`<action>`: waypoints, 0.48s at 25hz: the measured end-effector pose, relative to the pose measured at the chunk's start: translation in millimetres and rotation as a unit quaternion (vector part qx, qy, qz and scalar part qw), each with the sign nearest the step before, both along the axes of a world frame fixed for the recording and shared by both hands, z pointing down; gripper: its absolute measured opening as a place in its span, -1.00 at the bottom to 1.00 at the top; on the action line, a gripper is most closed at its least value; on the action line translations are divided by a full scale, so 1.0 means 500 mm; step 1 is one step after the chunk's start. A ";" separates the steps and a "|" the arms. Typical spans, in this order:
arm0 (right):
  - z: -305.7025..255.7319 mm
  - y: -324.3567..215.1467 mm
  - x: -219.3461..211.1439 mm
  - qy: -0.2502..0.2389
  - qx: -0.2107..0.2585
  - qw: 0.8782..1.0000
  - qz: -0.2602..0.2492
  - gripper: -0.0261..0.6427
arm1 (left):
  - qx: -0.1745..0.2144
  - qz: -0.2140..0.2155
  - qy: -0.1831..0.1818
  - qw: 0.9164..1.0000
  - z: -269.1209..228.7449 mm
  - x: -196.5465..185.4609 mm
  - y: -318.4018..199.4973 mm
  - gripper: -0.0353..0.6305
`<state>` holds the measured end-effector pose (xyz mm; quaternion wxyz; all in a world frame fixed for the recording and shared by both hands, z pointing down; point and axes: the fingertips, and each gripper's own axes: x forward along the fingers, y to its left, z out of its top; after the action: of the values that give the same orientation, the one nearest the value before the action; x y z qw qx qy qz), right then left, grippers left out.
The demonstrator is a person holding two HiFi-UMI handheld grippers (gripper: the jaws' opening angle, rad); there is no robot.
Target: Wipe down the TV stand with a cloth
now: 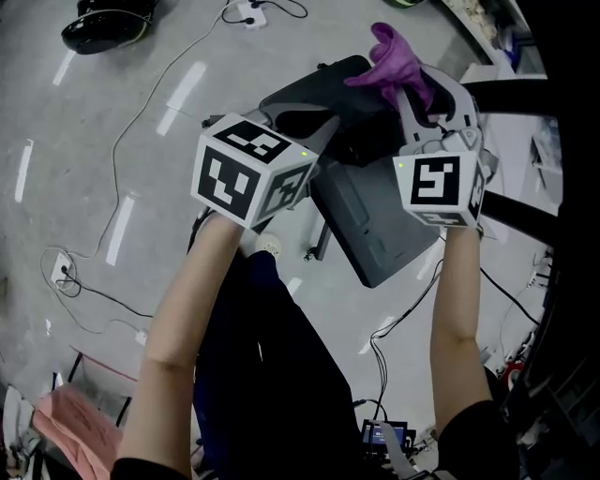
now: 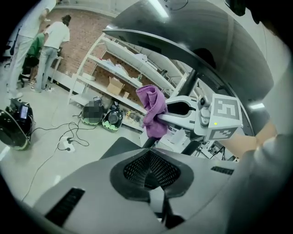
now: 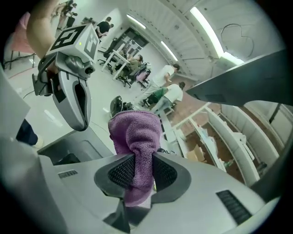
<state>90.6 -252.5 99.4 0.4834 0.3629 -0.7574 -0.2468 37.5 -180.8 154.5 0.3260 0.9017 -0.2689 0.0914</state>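
Observation:
A purple cloth hangs bunched from my right gripper, which is shut on it; in the right gripper view the cloth is pinched between the pads of that gripper. My left gripper is held up just left of the right one, jaws together with nothing between them, as the left gripper view shows. From there I see the cloth dangling off the right gripper's fingers. Both grippers are raised in the air. I cannot make out a TV stand for certain.
Below the grippers a grey flat box-like unit sits on the grey floor. Cables, a power strip and a black round device lie about. White shelving and standing people are further off.

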 end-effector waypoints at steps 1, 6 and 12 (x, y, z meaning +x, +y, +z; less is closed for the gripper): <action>0.010 -0.014 -0.014 0.010 -0.010 1.000 -0.016 -0.61 | -0.001 -0.003 0.000 1.000 0.004 -0.008 -0.011 -0.87; 0.065 -0.076 -0.049 0.058 -0.052 0.994 -0.071 -0.61 | -0.005 -0.011 0.006 1.000 0.025 -0.027 -0.066 -0.87; 0.134 -0.113 -0.067 0.115 -0.101 0.982 -0.115 -0.61 | -0.017 -0.023 0.010 1.000 0.059 -0.042 -0.120 -0.87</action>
<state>57.3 -308.9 166.5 0.5700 0.1920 -0.7544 -0.2630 16.3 -240.8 184.0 0.3463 0.8905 -0.2842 0.0796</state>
